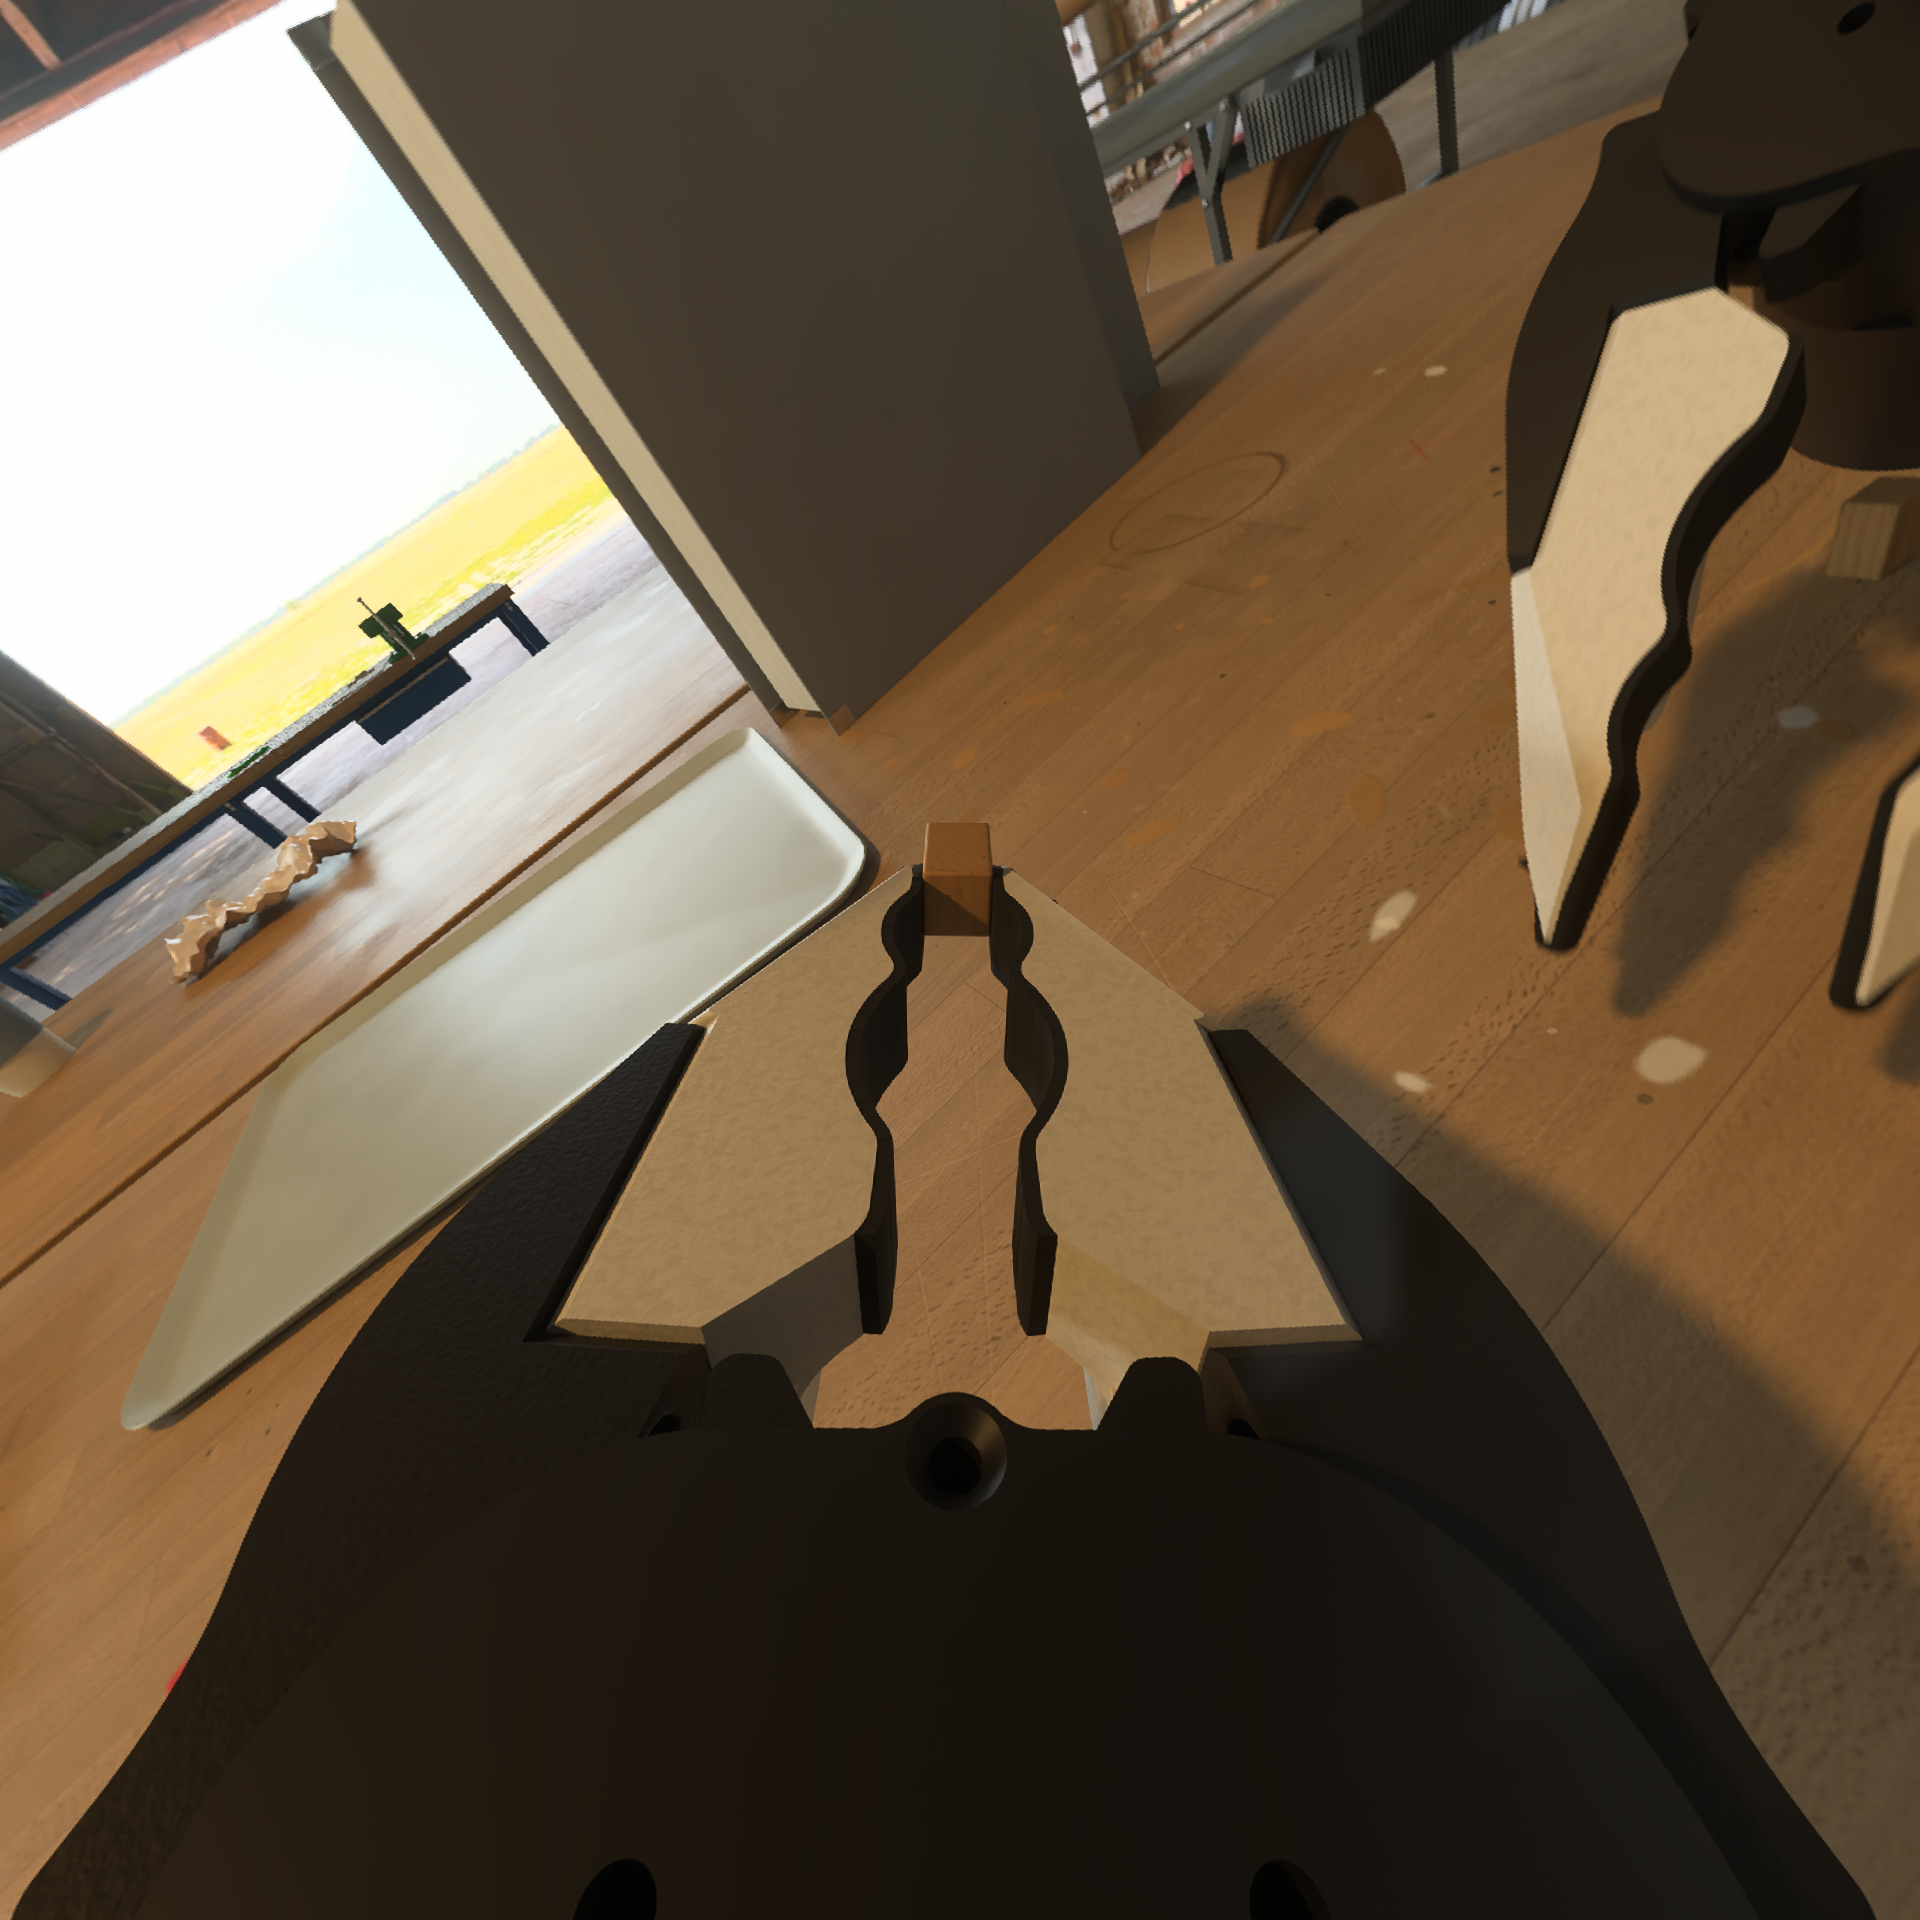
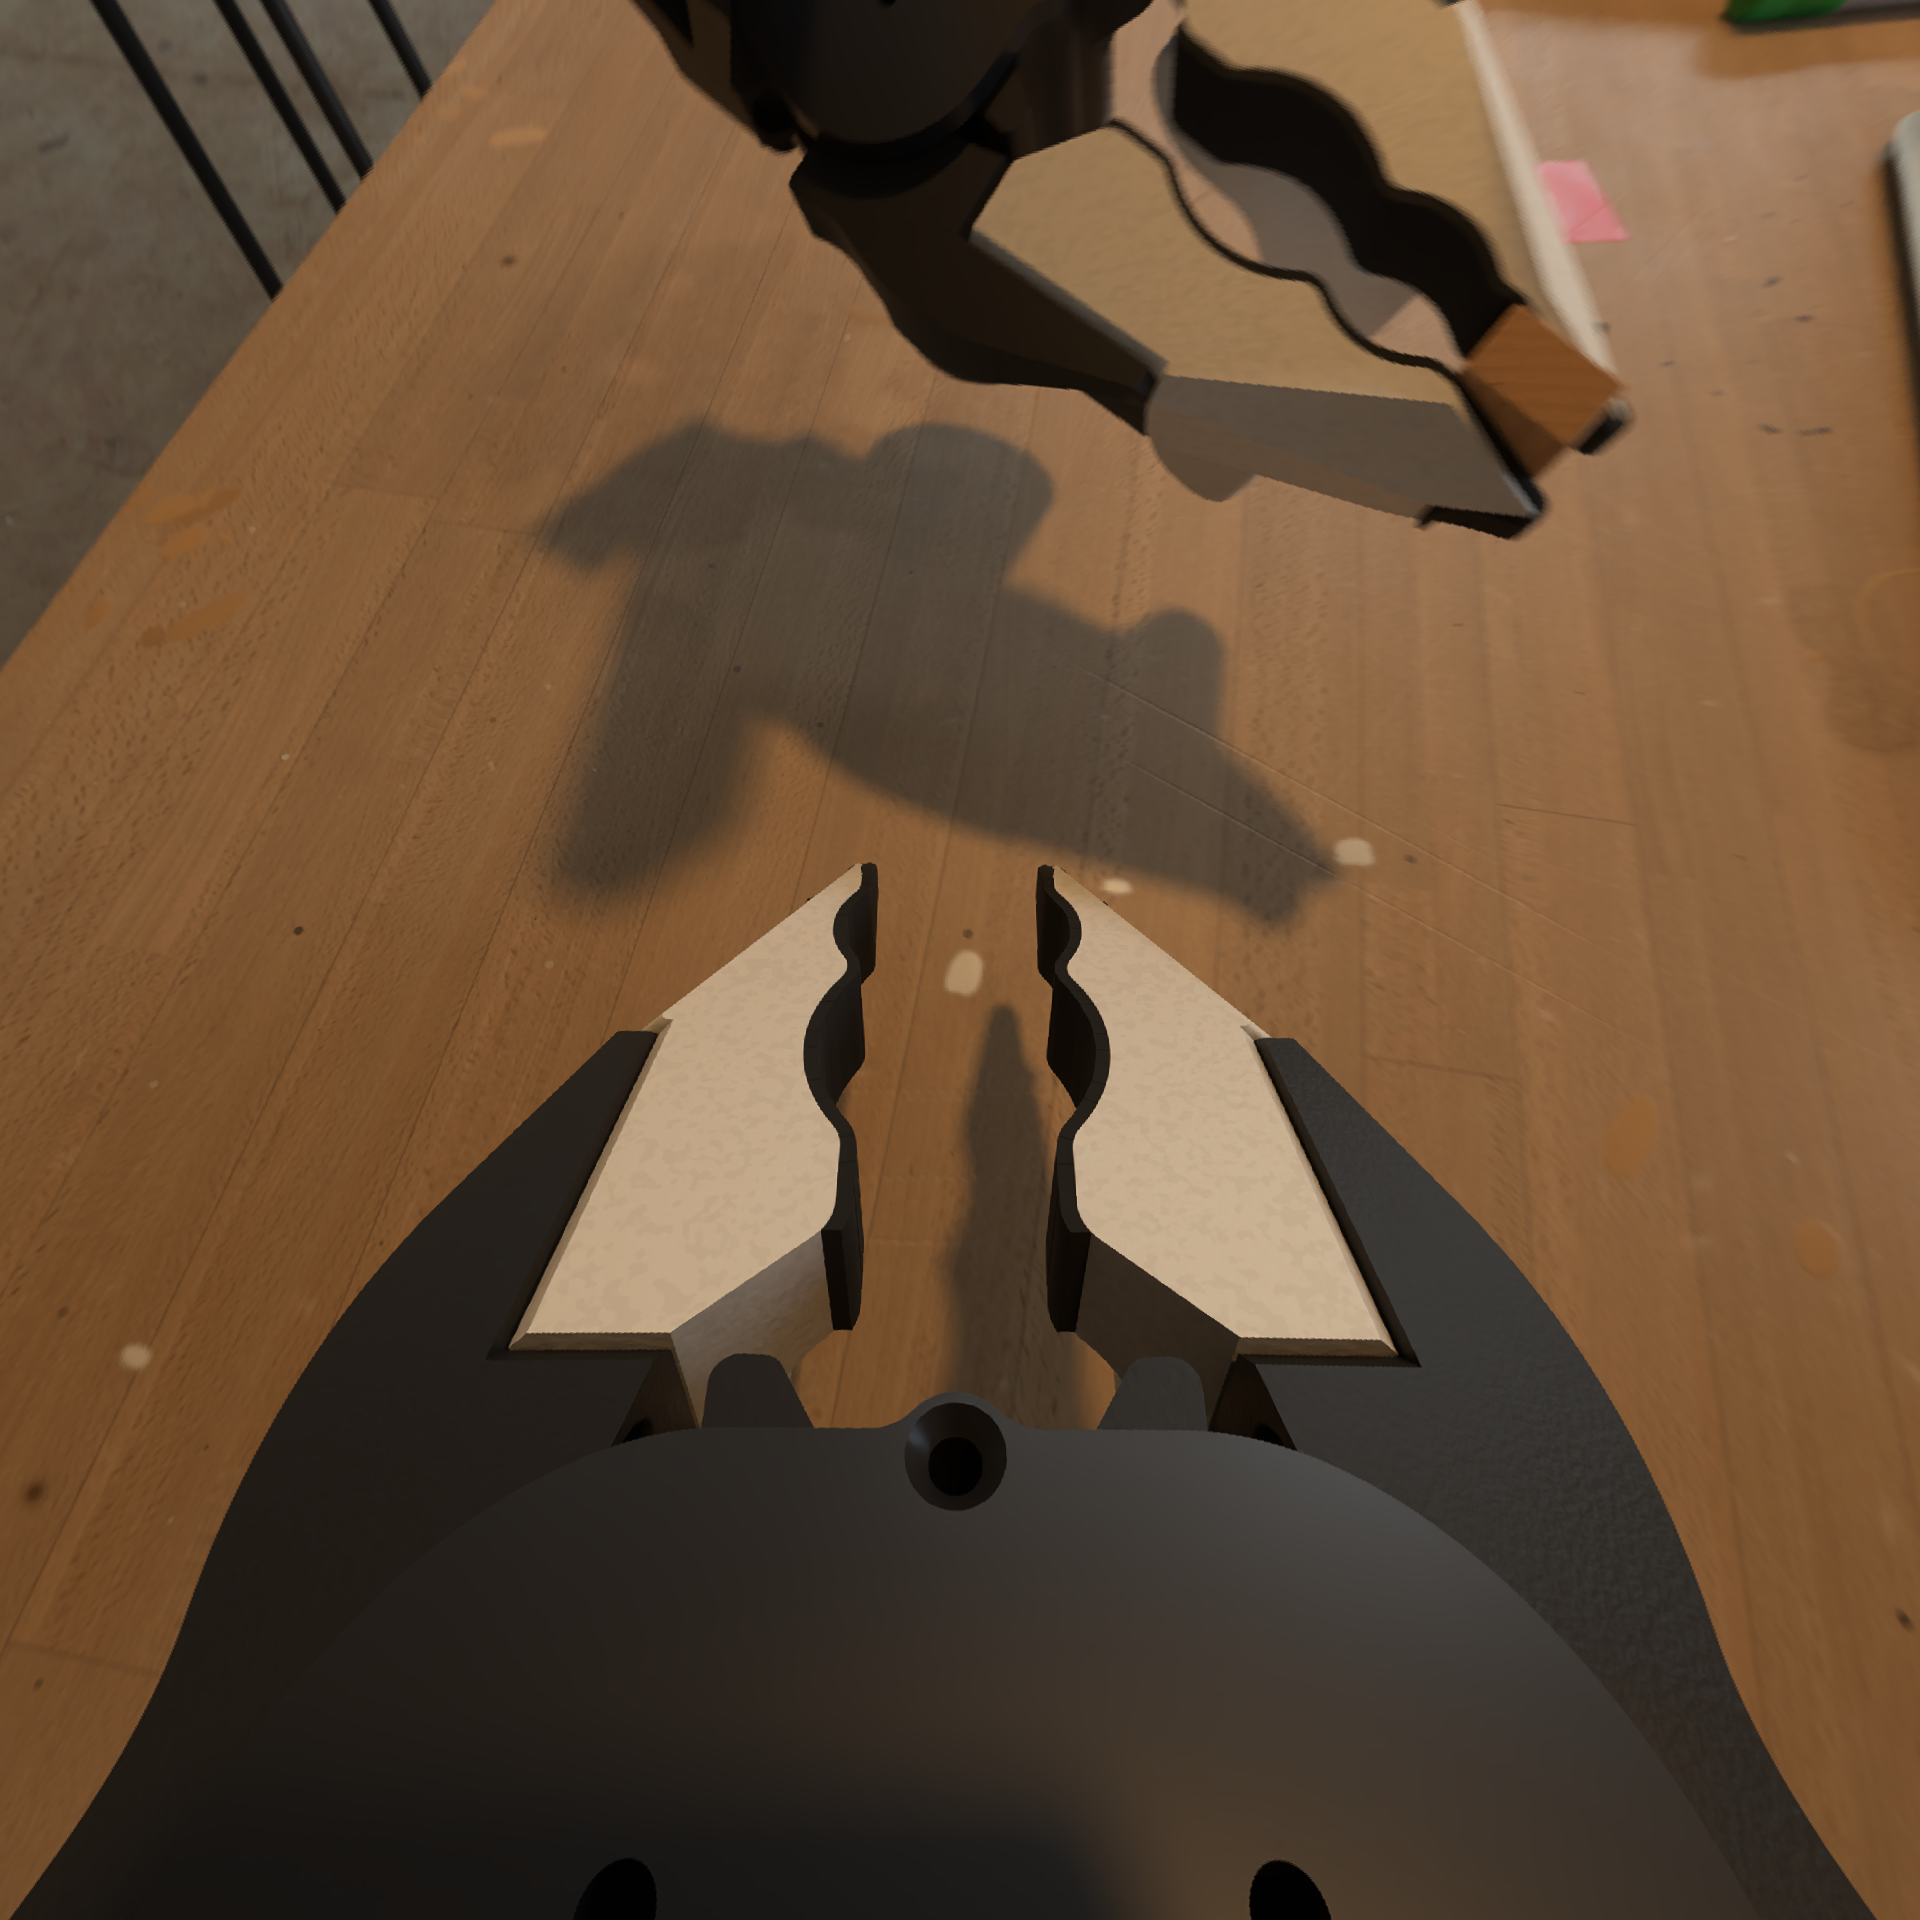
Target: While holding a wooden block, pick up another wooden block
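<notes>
My left gripper [image 1: 957, 904] is shut on a small brown wooden block [image 1: 957, 883], pinched at the fingertips and held above the wooden table. It also shows in the right wrist view [image 2: 1548, 416], with the block [image 2: 1538, 379] off the surface. A second, paler wooden block [image 1: 1860, 540] stands on the table at the far right, partly hidden behind my right gripper [image 1: 1709, 966]. The right gripper [image 2: 956, 883] is open and empty, pointing down at bare table; the second block does not show in its own view.
A white tray [image 1: 520, 1039] lies on the table left of the left gripper. A tall grey panel [image 1: 779, 312] stands behind it. A crumpled brown scrap [image 1: 260, 894] lies far left. The table's edge [image 2: 208, 416] runs along the left of the right wrist view.
</notes>
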Tool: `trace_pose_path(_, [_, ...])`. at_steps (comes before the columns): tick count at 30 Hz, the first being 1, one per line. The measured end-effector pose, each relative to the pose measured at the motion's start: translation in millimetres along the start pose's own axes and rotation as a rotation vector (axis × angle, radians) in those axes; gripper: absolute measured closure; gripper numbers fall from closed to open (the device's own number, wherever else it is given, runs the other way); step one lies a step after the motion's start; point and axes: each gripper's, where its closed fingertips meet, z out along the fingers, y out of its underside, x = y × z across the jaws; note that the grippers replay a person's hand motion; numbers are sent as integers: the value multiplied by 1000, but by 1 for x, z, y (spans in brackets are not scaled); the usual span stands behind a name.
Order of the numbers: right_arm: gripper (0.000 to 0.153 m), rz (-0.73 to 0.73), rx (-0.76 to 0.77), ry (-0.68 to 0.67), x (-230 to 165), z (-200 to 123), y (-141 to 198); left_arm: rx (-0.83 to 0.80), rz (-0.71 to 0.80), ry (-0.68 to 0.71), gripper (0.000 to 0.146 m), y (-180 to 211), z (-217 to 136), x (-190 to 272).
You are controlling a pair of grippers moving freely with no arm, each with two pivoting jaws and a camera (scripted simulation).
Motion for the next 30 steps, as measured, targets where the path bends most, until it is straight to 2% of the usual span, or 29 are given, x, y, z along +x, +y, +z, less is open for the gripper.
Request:
trace_pose_path(4, [121,-33,-106,7,-5,21,9,-9,21,17,135,0,2,5])
trace_pose_path(11, [121,53,-129,15,2,21,15,9,-2,18,135,-2,1,3])
trace_pose_path(14, [129,52,-171,33,4,24,18,10,1,20,135,-2,0,4])
trace_pose_path(17, [143,40,-174,49,4,25,19,11,0,21,135,-3,0,4])
trace_pose_path(24, [151,8,-179,147,8,22,18,17,-2,16,135,-4,-1,5])
trace_pose_path(30, [153,204,89,223,38,-9,-14,12,20,15,135,-5,0,9])
